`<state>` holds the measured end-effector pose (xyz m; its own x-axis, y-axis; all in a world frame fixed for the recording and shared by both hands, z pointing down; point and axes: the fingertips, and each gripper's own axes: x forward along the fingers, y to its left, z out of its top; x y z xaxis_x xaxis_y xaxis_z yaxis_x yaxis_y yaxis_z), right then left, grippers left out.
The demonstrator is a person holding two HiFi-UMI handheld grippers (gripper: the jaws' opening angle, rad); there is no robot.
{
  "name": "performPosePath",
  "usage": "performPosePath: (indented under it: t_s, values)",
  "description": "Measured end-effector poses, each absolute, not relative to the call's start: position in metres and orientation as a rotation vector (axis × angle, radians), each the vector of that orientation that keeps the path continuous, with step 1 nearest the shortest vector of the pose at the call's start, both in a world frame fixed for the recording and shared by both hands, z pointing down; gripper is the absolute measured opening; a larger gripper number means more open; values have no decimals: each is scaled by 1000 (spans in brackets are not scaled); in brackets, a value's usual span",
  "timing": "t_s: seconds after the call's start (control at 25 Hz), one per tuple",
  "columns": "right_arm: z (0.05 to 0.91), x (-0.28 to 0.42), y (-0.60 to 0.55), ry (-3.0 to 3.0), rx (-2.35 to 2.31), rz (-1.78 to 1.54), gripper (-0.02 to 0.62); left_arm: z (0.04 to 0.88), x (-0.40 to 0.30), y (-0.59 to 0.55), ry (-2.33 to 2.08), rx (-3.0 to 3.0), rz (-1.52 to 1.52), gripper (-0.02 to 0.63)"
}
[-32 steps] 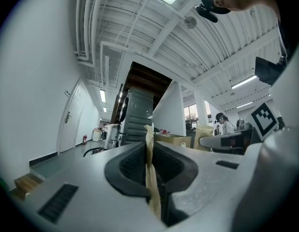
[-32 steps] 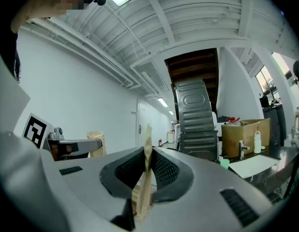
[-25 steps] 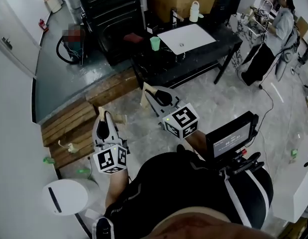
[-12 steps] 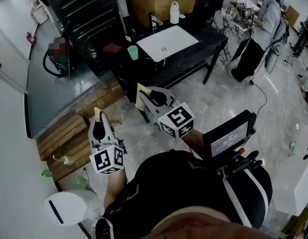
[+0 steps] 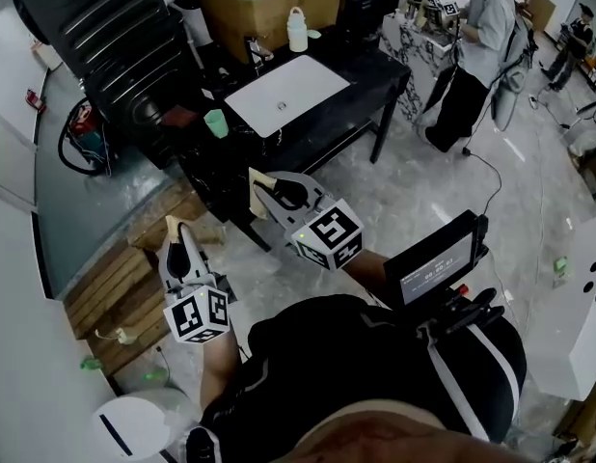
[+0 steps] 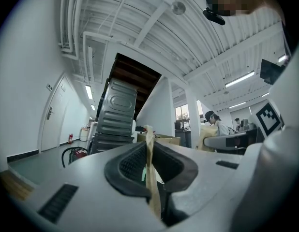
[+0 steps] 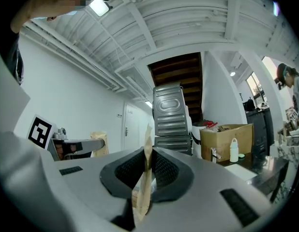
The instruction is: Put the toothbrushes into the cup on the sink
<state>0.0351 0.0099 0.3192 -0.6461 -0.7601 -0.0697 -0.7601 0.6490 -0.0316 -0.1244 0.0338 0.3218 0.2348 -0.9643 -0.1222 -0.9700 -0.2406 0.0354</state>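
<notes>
A green cup [image 5: 215, 122] stands on the black desk [image 5: 312, 135], just left of the white sink [image 5: 308, 77], well ahead of both tools. No toothbrush can be made out in any view. The right hand-held gripper [image 5: 258, 182] hangs over the pale floor [image 5: 414, 201], near the desk's front edge and below the cup. The left hand-held gripper [image 5: 173, 228] sits lower and farther left, beside the wooden planks [image 5: 115, 283]. Each one's own view shows its jaws pressed together, the beige-wrapped pads [image 6: 150, 178] meeting in a thin strip with nothing discernible between them; the right pair [image 7: 142, 187] looks the same.

Behind the sink sit a faucet [image 5: 255, 52], a white bottle [image 5: 297, 30] and an open cardboard box [image 5: 269, 3]. A dark red object [image 5: 178, 117] lies on the desk left of the cup. A tall black ribbed machine [image 5: 95, 27] leans at the desk's far left. A person [image 5: 481, 37] stands at another table at upper right.
</notes>
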Motion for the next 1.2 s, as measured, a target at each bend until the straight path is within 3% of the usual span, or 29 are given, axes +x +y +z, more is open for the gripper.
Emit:
performPosePath:
  t_s: [1.2]
  values:
    - [321,43,-160,2663,-1545,-24,48,318,-112,-151,1668,-2616,210,37]
